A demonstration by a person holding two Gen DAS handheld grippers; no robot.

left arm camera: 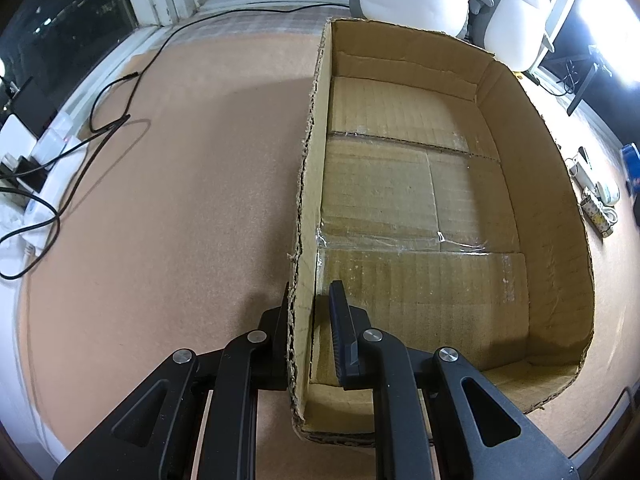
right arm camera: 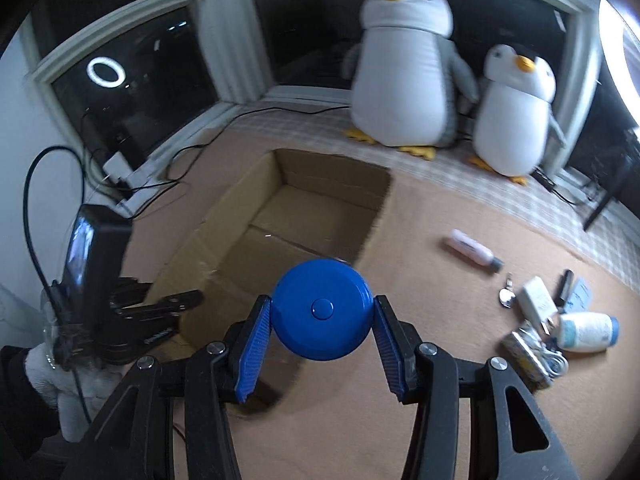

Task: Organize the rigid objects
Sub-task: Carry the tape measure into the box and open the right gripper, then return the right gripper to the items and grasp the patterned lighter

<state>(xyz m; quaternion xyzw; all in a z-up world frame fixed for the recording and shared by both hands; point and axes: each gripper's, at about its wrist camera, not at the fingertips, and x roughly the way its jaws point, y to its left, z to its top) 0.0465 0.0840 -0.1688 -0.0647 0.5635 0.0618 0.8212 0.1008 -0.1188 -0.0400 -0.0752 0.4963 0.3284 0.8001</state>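
R tongs clamped on blue disc, box opening just ahead & below. L tongs pinch box's near-left wall, steadying it.

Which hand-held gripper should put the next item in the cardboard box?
Right. The right hand-held gripper already holds the blue round case near the cardboard box; the left hand-held gripper is clamping the box wall.

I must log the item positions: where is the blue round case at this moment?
In the right wrist view the blue round case sits clamped in the right gripper, at the near right edge of the cardboard box.
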